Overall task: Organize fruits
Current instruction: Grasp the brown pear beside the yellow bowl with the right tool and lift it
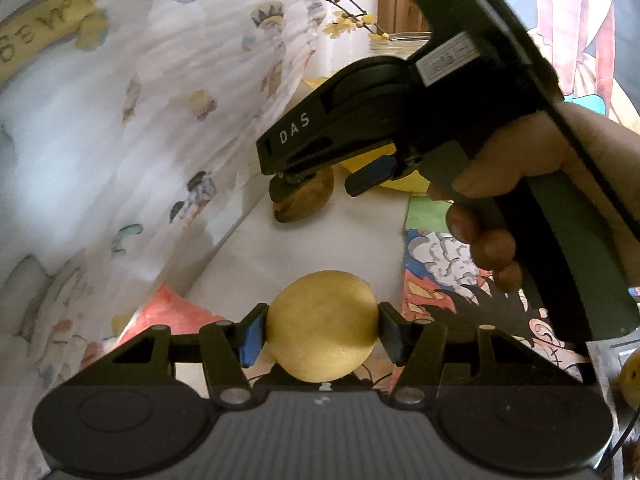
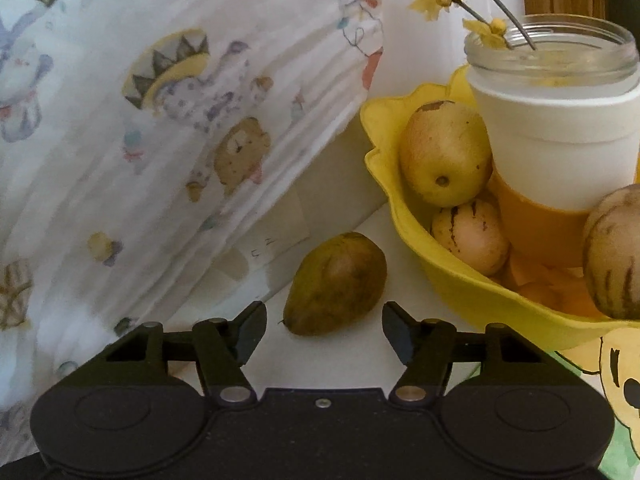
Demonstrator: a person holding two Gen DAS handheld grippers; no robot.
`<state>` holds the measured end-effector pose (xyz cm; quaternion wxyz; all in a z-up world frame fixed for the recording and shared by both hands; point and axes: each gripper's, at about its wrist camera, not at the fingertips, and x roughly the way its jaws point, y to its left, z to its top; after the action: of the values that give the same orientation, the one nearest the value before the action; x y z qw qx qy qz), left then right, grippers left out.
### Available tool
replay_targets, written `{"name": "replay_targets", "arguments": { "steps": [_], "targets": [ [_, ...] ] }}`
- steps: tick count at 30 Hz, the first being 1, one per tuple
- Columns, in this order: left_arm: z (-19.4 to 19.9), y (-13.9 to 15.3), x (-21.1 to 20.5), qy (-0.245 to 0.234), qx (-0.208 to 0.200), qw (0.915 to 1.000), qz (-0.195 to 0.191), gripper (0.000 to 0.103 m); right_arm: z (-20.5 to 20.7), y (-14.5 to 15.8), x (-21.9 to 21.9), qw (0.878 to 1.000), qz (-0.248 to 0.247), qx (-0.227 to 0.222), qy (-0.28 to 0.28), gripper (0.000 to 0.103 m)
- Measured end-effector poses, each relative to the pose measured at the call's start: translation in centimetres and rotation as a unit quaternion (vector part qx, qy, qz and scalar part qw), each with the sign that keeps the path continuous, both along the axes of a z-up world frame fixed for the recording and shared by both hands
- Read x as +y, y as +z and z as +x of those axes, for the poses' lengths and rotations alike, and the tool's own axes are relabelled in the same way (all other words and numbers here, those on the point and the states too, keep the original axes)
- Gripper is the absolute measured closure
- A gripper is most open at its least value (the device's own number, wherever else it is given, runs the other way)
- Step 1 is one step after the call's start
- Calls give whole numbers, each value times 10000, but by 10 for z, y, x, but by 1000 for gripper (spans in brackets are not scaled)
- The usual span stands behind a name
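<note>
White tabletop, cartoon-print cloth behind; yellow bowl right of open right gripper holds fruits, jar; left gripper clamps round yellow fruit.

Both views are fisheye, each set just behind its own gripper and looking forward and downward along the fingers, which fill the bottom of the frame. The left wrist view sits close above a white tabletop, facing a patterned curtain at upper left; the right gripper crosses its centre. The right wrist view looks at the same curtain from very near. Both share the brown pear, the yellow bowl and the glass jar.
</note>
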<state>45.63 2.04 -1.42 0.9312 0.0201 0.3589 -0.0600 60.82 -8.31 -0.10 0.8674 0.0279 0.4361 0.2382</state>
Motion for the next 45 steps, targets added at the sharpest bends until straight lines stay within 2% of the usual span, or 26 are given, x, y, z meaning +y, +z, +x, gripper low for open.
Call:
{"name": "replay_targets", "arguments": {
  "steps": [15, 23, 35, 45],
  "targets": [
    [-2, 2, 6, 144, -4, 9999, 7, 41, 10, -22, 38, 9989, -289, 19, -371, 41],
    [-6, 2, 6, 158, -8, 9999, 20, 41, 20, -35, 48, 9986, -262, 72, -456, 44],
    [-13, 4, 12, 281, -3, 9996, 58, 41, 7, -43, 27, 9994, -169, 144, -265, 45],
    [-25, 7, 21, 283, -11, 9993, 243, 41, -24, -39, -4, 9993, -184, 318, 14, 45]
  ]
}}
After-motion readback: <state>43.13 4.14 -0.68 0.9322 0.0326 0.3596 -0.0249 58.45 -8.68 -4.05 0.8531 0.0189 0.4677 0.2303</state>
